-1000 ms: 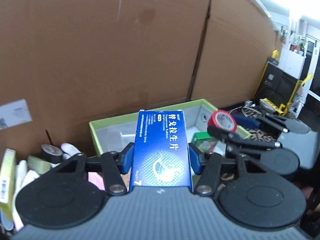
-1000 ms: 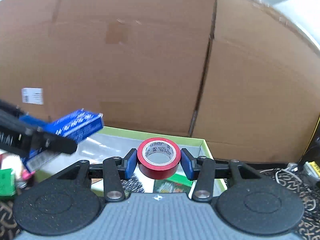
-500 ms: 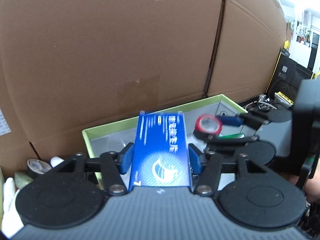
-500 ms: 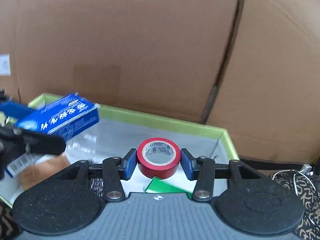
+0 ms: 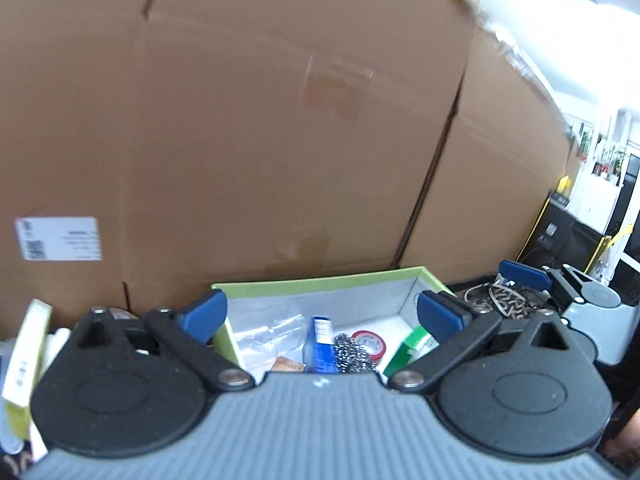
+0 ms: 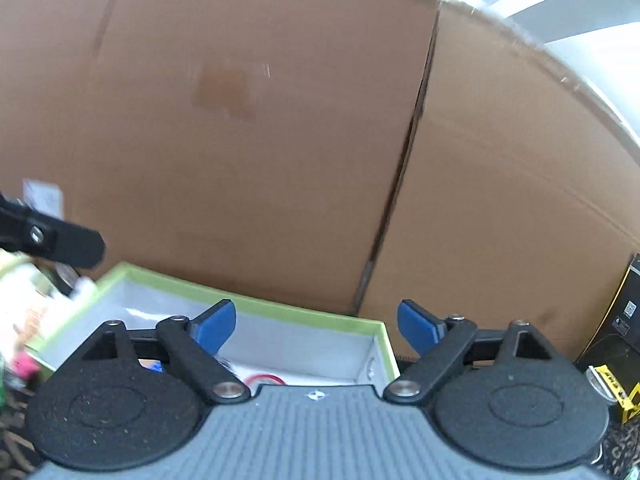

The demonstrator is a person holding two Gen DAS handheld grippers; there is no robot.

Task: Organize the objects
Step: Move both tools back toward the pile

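So both grippers just let go: the left gripper (image 5: pixel 320 314) jaws have just been opening, nothing between them, same for the right gripper (image 6: pixel 316 328). Inside the green tray (image 5: pixel 320 278), blue box (image 5: pixel 320 344) stands mid-floor, red tape (image 5: pixel 370 343) toward its right wall.

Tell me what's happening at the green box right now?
A person is sorting small items into the green-rimmed box with two handheld tongs. Both the left tongs and the right tongs have just been opening and now stand wide with nothing between their pads. The blue medicine box and the red tape roll lie inside the box, beside a steel scouring pad and a green carton.
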